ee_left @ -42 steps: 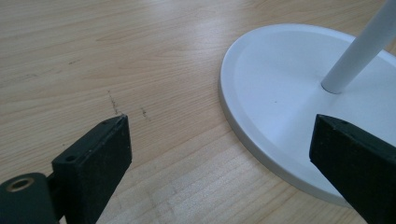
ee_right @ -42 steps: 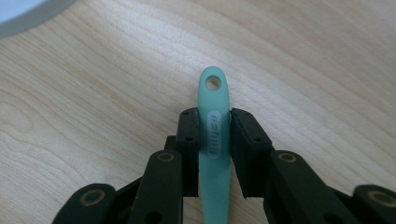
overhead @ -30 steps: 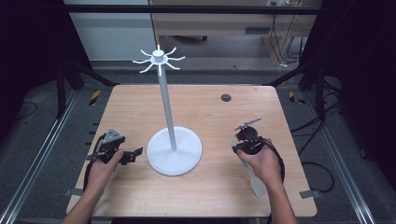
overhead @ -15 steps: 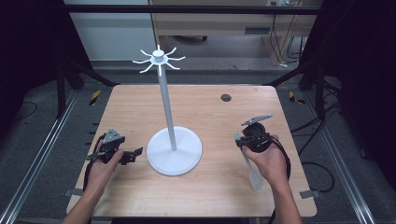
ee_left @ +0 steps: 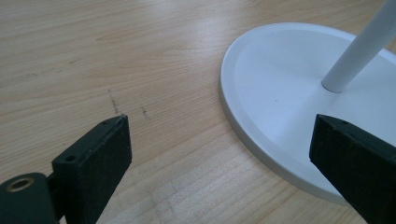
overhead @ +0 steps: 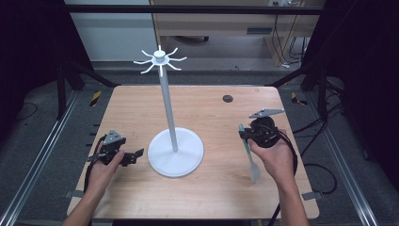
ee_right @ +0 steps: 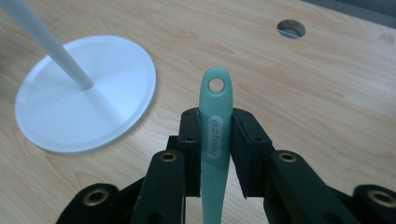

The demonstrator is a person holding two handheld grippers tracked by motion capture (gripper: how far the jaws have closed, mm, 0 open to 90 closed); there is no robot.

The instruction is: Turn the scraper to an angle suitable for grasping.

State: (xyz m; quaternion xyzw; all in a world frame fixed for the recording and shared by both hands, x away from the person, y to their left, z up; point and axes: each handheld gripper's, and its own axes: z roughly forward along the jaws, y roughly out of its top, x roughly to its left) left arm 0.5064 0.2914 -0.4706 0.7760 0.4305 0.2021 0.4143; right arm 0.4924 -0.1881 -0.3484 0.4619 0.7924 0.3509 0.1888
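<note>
From the high view I see my right gripper (overhead: 245,134) lifted over the right side of the wooden table (overhead: 136,106), pinching a teal utensil (overhead: 248,153) whose pale working end trails back toward me past the hand (too blurred for me to say whether it is a fork or a spatula). My left gripper (overhead: 133,156) rests low at the left, its tips just beside the round base of the white hook stand (overhead: 175,150), whose pole rises to a crown of curved hooks. A small dark hole (overhead: 227,98) sits in the tabletop beyond the right gripper.

In the left gripper view my jaws stand spread wide with nothing between them but bare table (ee_left: 154,60); the right-hand jaw overlaps the rim of the stand's base (ee_left: 275,88), and I cannot tell whether it touches.

In the right gripper view my jaws are pressed onto the handle of the teal utensil (ee_right: 215,126), which sticks out forward between them, its hanging eye at the far tip. The hook stand (ee_right: 88,93) lies ahead to the left, the hole (ee_right: 291,28) ahead to the right.
</note>
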